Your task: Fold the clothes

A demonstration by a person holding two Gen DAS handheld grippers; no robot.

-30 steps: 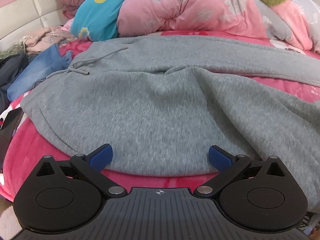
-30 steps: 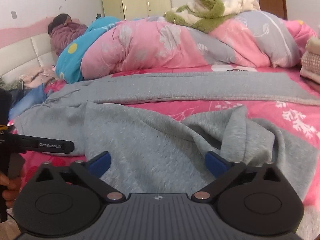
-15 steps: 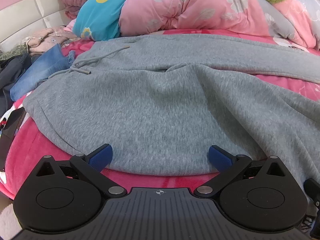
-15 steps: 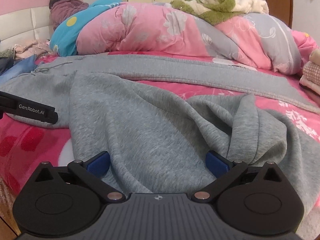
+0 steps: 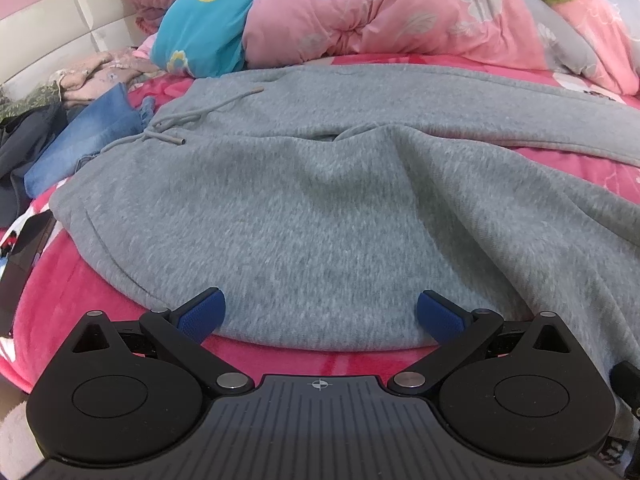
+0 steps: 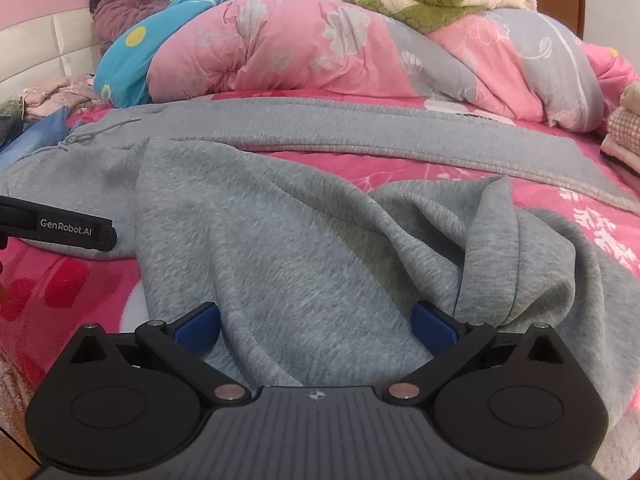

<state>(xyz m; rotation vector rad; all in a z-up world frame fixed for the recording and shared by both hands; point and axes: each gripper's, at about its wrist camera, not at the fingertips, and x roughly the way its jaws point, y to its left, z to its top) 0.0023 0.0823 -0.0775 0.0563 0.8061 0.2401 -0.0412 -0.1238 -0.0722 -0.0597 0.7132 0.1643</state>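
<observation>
Grey sweatpants [image 5: 312,200] lie spread across the pink bed, waistband and drawstring [image 5: 172,128] at the left, one leg stretched along the far side. The near leg [image 6: 320,248] is rumpled and drapes over the bed's front edge. My left gripper [image 5: 320,314] stands open at the pants' near hem, its blue pads apart with cloth lying between them. My right gripper [image 6: 316,326] is open too, with the bunched near leg between its fingers, not pinched. The left gripper's black body [image 6: 60,230] shows at the left of the right wrist view.
A rolled pink floral quilt [image 6: 320,52] and a blue pillow [image 5: 200,28] line the far side. A person [image 6: 120,8] in a maroon top lies at the headboard. Jeans [image 5: 84,136] and dark clothes are piled at the left. Folded items [image 6: 624,128] sit at the right edge.
My right gripper has moved down and in over the rumpled near leg, so the cloth now lies between its fingers. The left gripper has crept slightly closer to the hem. Both stay open.
</observation>
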